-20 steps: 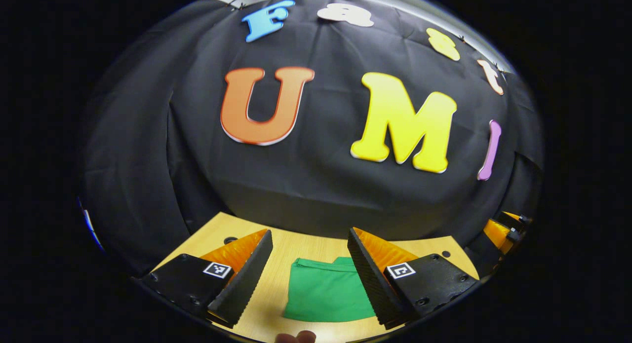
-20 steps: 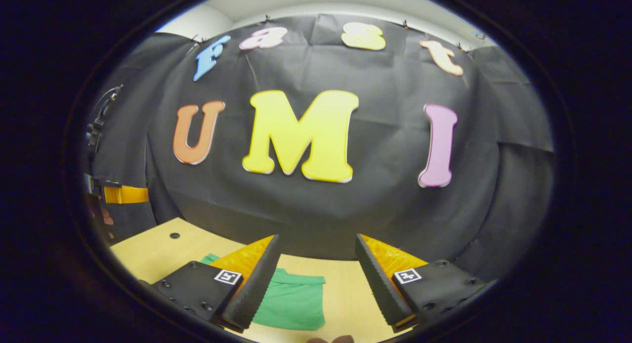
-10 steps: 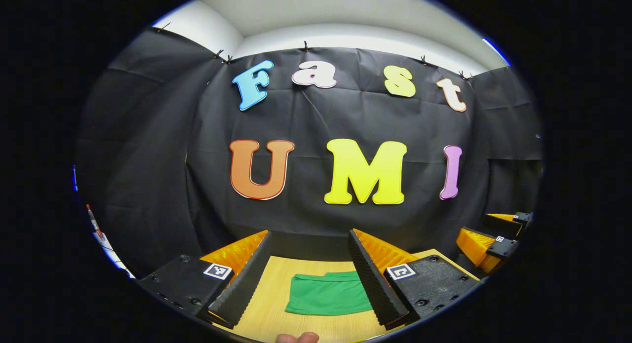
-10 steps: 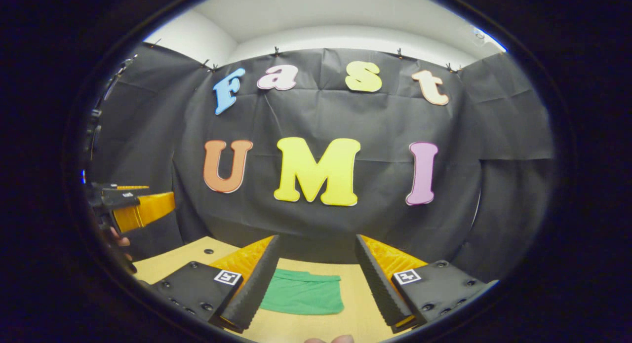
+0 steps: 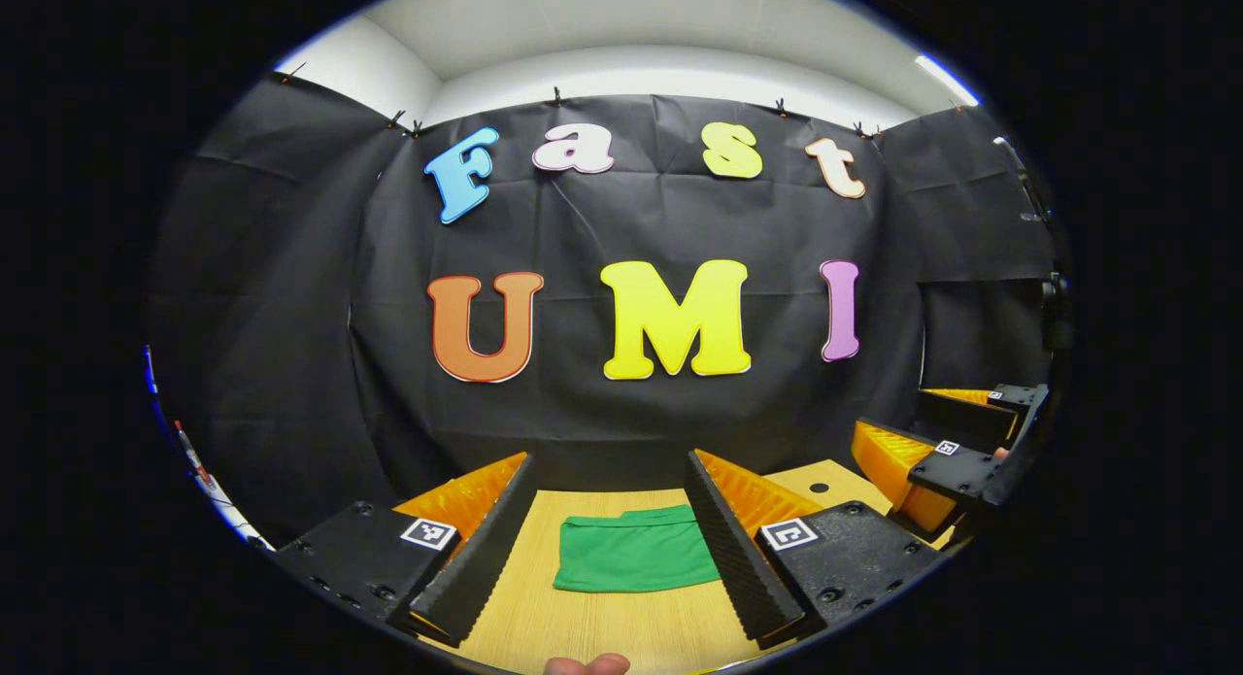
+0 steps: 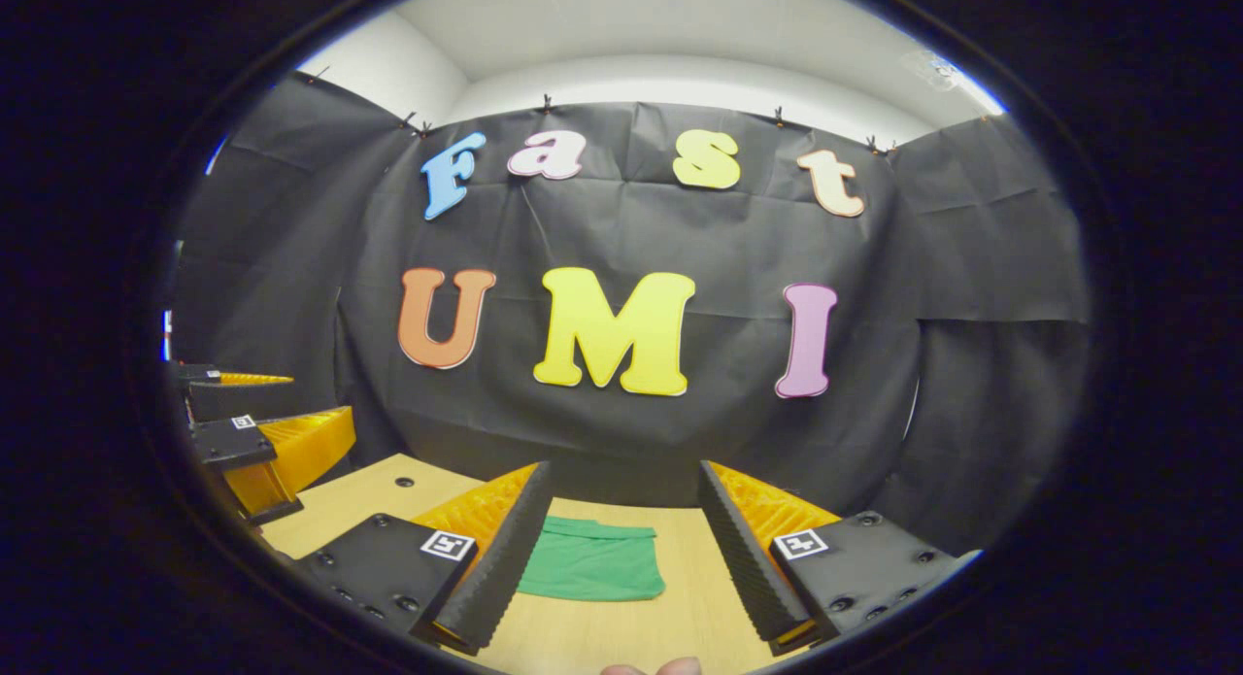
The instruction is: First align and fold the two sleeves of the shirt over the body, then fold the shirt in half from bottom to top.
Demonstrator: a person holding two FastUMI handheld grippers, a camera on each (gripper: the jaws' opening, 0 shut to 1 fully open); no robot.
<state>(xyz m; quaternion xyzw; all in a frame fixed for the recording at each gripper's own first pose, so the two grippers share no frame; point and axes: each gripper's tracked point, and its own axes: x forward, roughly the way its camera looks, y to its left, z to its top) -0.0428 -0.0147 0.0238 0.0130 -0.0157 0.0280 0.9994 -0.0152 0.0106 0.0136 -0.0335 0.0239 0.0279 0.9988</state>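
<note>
Looking along the left gripper (image 5: 609, 520) in the left gripper view, we see its two fingers (image 5: 476, 558) held wide apart with nothing between them but air. They hang above the table (image 5: 602, 626) and touch nothing. Past the tips, in the gap, lies the green shirt (image 5: 633, 556). It is folded into a small neat block and lies flat on the wooden top, close to the far edge by the black cloth wall (image 5: 291, 316). A bit of a fingertip (image 5: 586, 664) shows at the very bottom of this view. Far off to the right we see the right gripper (image 5: 937, 442) up in the air, and its fingers look spread too.

In the right gripper view, the right gripper (image 6: 621, 529) has its fingers (image 6: 490, 568) wide apart as well, and it holds nothing. The shirt (image 6: 592, 570) lies on the table (image 6: 680, 607) between them and a little to the left, just beside the left finger as we see it. A small round hole (image 6: 405, 482) shows in the table to the left. Farther left, near the edge, the left gripper (image 6: 248, 413) hangs above the table with its fingers parted. A fingertip (image 6: 653, 667) peeks in at the bottom. White wall and ceiling (image 6: 680, 34) show above the black cloth (image 6: 971, 296)
</note>
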